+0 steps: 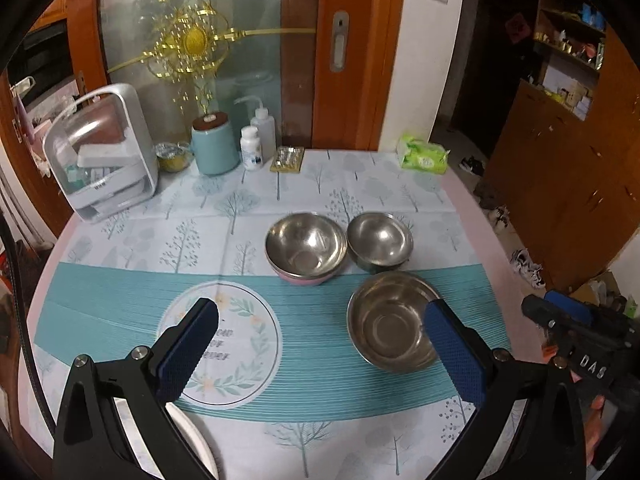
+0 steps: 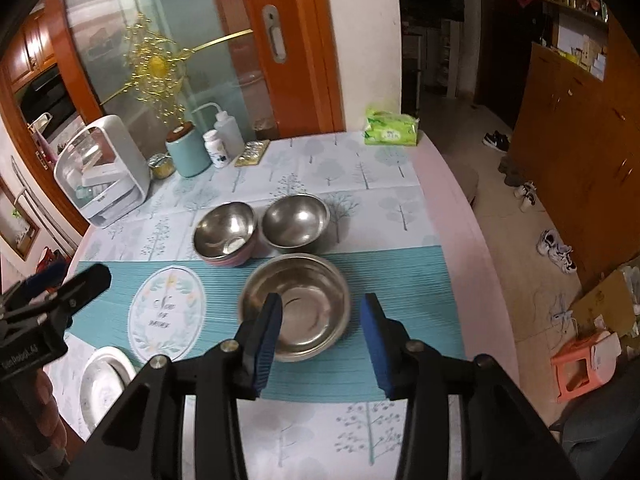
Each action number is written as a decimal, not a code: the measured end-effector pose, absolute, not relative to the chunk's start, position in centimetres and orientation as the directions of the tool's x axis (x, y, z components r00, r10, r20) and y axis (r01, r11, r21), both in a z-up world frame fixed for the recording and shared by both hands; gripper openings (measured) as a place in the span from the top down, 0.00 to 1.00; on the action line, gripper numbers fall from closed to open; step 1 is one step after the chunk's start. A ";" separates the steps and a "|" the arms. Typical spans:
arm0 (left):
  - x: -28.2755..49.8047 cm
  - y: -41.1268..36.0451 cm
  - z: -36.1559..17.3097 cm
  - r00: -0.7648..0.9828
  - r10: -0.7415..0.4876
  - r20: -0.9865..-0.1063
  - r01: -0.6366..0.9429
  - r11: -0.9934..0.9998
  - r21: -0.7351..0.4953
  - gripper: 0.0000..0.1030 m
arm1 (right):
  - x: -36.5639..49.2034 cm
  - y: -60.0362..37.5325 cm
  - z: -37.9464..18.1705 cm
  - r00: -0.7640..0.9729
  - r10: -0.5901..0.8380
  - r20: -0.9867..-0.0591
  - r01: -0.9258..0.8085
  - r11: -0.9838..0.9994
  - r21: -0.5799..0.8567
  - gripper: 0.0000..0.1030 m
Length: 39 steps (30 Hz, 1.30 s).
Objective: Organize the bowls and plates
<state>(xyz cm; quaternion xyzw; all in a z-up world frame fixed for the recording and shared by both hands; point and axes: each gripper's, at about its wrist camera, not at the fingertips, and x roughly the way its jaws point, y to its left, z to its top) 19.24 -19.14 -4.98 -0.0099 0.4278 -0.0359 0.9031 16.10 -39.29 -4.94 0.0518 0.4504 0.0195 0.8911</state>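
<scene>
Three steel bowls sit mid-table. The near bowl (image 1: pixel 394 322) (image 2: pixel 298 304) lies on the teal band. A steel bowl nested in a pink one (image 1: pixel 306 248) (image 2: pixel 225 233) and a third bowl (image 1: pixel 379 242) (image 2: pixel 296 221) stand behind it. A white plate (image 1: pixel 200 444) (image 2: pixel 105 386) lies at the near left edge. My left gripper (image 1: pixel 320 344) is wide open and empty above the cloth, its right finger beside the near bowl. My right gripper (image 2: pixel 320 340) is open and empty, just short of the near bowl's front rim.
At the back left stand a white storage box (image 1: pixel 102 152), a teal canister (image 1: pixel 212 144), bottles (image 1: pixel 258 136) and a foil pack (image 1: pixel 287 159). A green tissue pack (image 1: pixel 423 154) lies back right. The table's right edge drops to a floor with shoes and a pink stool (image 2: pixel 584 364).
</scene>
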 end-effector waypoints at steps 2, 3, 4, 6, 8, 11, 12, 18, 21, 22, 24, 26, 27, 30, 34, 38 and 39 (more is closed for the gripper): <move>20.4 -19.8 -6.6 0.608 -0.052 -0.792 0.044 0.999 -0.032 0.01 | 17.1 -40.2 -5.9 0.581 0.086 -0.810 0.014 0.993 0.115 0.60; 20.8 -20.0 -7.3 0.598 -0.049 -0.800 0.043 0.999 -0.029 0.01 | 17.7 -40.7 -6.5 0.573 0.089 -0.815 0.013 0.993 0.118 0.60; 21.4 -20.3 -8.3 0.587 -0.050 -0.808 0.045 0.999 -0.029 0.01 | 18.1 -41.0 -7.1 0.567 0.092 -0.819 0.014 0.993 0.121 0.60; 22.6 -21.0 -10.0 0.568 -0.049 -0.821 0.052 0.998 -0.024 0.01 | 19.2 -41.7 -8.5 0.545 0.099 -0.832 0.017 0.991 0.130 0.60; 23.5 -21.5 -11.5 0.555 -0.039 -0.831 0.054 0.998 -0.010 0.01 | 20.1 -42.2 -9.9 0.526 0.106 -0.844 0.021 0.990 0.137 0.60; 25.1 -22.3 -14.3 0.511 -0.018 -0.859 0.048 0.999 0.007 0.01 | 21.2 -42.4 -11.6 0.500 0.113 -0.859 0.022 0.989 0.144 0.60; 25.5 -22.4 -15.0 0.503 -0.019 -0.864 0.049 0.999 0.006 0.01 | 21.6 -42.5 -12.4 0.487 0.119 -0.865 0.023 0.989 0.149 0.60; 27.7 -23.1 -19.0 0.444 -0.011 -0.896 0.048 0.999 0.011 0.01 | 23.3 -42.3 -15.6 0.438 0.150 -0.886 0.012 0.985 0.173 0.60; 28.4 -23.2 -20.2 0.420 -0.014 -0.908 0.044 0.999 0.005 0.01 | 24.1 -42.0 -17.0 0.414 0.167 -0.895 0.008 0.982 0.187 0.60; 28.6 -23.2 -20.6 0.409 -0.016 -0.913 0.045 0.999 0.003 0.01 | 24.3 -41.9 -17.5 0.407 0.168 -0.898 0.008 0.982 0.188 0.60; 28.9 -23.3 -21.3 0.402 -0.017 -0.916 0.042 0.999 0.000 0.01 | 24.8 -41.7 -18.2 0.394 0.174 -0.903 0.006 0.981 0.192 0.60; 29.2 -23.4 -21.9 0.393 -0.016 -0.919 0.042 0.999 0.001 0.01 | 25.1 -41.5 -18.8 0.380 0.172 -0.909 0.005 0.982 0.188 0.60; 29.3 -23.5 -22.1 0.390 -0.015 -0.921 0.043 0.999 0.002 0.01 | 25.3 -41.4 -19.1 0.376 0.171 -0.911 0.004 0.983 0.186 0.60; 29.6 -23.7 -22.8 0.373 -0.018 -0.928 0.043 0.999 -0.003 0.01 | 25.7 -41.3 -19.7 0.365 0.167 -0.916 -0.004 0.984 0.177 0.60; 30.3 -23.6 -23.7 0.353 -0.016 -0.936 0.033 0.999 -0.005 0.01 | 26.1 -41.3 -20.1 0.356 0.170 -0.919 -0.007 0.984 0.179 0.60; 31.0 -23.5 -24.3 0.338 -0.005 -0.941 0.023 1.000 0.002 0.03 | 26.4 -41.2 -20.5 0.344 0.169 -0.924 -0.005 0.984 0.178 0.60; 31.2 -23.4 -24.3 0.334 0.000 -0.943 0.020 1.000 0.007 0.04 | 26.4 -41.1 -20.7 0.340 0.170 -0.925 -0.006 0.984 0.178 0.60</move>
